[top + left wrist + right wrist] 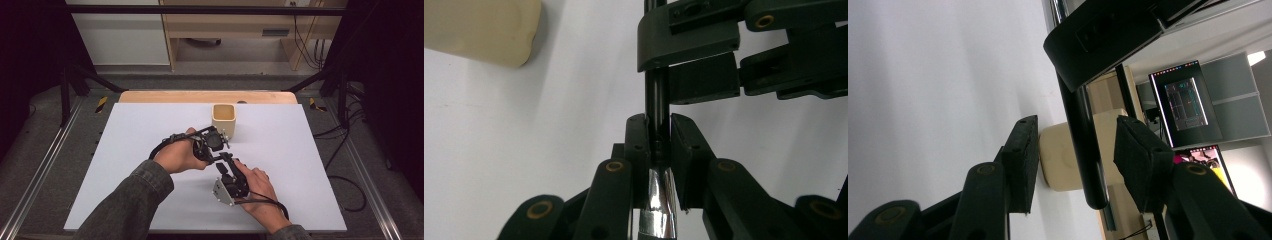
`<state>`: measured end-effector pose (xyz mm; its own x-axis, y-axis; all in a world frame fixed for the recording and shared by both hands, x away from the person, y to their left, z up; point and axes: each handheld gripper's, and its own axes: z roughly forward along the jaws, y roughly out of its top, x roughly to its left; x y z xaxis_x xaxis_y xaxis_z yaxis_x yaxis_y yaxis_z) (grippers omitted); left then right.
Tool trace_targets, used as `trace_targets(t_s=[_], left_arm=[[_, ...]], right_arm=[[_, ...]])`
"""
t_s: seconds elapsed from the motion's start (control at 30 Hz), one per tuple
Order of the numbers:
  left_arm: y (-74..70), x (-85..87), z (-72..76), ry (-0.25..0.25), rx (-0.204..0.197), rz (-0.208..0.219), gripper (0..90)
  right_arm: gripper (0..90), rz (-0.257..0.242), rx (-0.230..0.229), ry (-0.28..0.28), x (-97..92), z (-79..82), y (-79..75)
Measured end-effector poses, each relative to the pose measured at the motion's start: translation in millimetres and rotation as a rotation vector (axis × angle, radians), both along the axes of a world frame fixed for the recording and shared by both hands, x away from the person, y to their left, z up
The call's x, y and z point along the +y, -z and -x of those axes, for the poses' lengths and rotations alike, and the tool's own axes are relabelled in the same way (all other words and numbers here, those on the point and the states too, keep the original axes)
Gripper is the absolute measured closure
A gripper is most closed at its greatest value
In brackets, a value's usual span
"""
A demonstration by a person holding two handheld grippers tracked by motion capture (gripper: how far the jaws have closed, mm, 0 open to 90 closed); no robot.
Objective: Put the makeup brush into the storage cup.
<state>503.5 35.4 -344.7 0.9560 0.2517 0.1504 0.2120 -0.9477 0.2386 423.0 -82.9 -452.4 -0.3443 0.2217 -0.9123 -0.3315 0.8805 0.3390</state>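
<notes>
A slim black rod with a chrome section [659, 200] is clamped in my left gripper [658, 125], whose pads press on it from both sides. The rod [1088, 175] runs on between the pads of my right gripper [1075, 125]. There is a gap on each side, so those jaws stand open around it. In the high view the left gripper [212, 142] and the right gripper [225, 165] meet tip to tip at mid-table, each held in a hand. A cream square cup [224, 120] stands upright just behind them.
A white sheet [125, 150] covers the table, with a wooden edge [165, 96] at the back. Dark frame bars and cables flank the table. In the right gripper view a lit monitor [1188, 102] shows beyond the cup [1060, 160].
</notes>
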Motion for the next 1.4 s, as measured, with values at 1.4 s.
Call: trace_targets(t_s=[1.4], left_arm=[[4.9,-4.9,1.4,0.020,0.011,-0.014,78.3]], right_arm=[[67.5,0.050,0.006,-0.032,2.4,2.3,2.8]])
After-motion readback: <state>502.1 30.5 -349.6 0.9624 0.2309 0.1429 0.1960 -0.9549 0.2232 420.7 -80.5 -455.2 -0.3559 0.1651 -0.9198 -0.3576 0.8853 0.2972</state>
